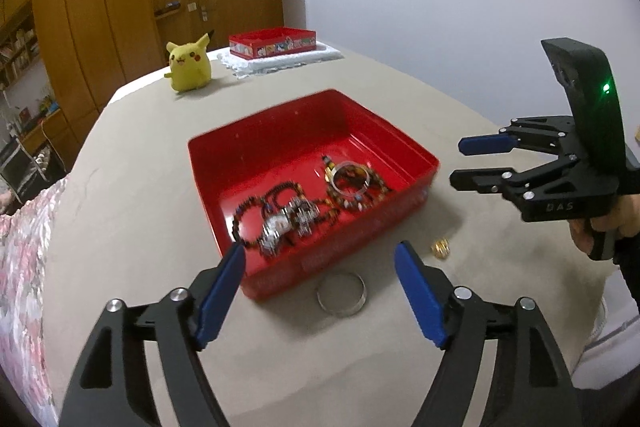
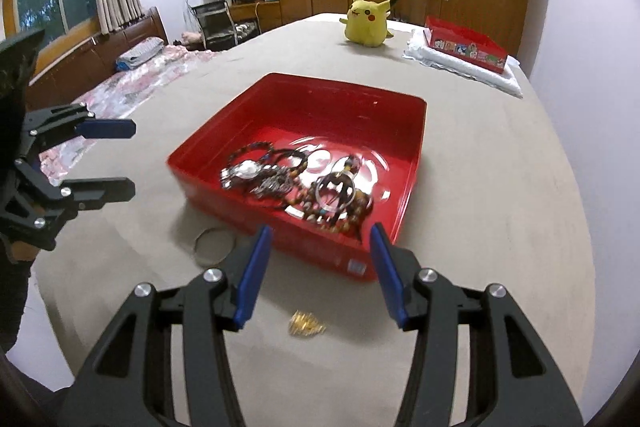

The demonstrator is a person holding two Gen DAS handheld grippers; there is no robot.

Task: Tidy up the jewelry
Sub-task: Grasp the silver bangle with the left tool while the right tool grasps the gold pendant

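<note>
A red tray (image 1: 208,163) sits on the beige tabletop and holds several beaded bracelets (image 1: 244,217), a silver watch (image 1: 276,227) and a clear bangle (image 1: 335,183). In front of the tray, a second clear bangle (image 1: 320,297) and a small gold piece (image 1: 440,249) lie on the table. My left gripper (image 1: 320,250) hovers open over the tray's near edge, with nothing between its fingers. My right gripper (image 2: 321,230) is also open and holds nothing, above the gold piece (image 2: 306,325) and the tray's (image 2: 280,79) near wall. Each wrist view shows the other gripper off to the side: the right gripper (image 1: 456,163) and the left gripper (image 2: 134,159).
A yellow plush toy (image 1: 188,65) and a second red tin (image 1: 272,43) on a white cloth stand at the table's far end. A bed with a floral cover (image 1: 20,267) lies past the table's left edge. A white wall runs along the right.
</note>
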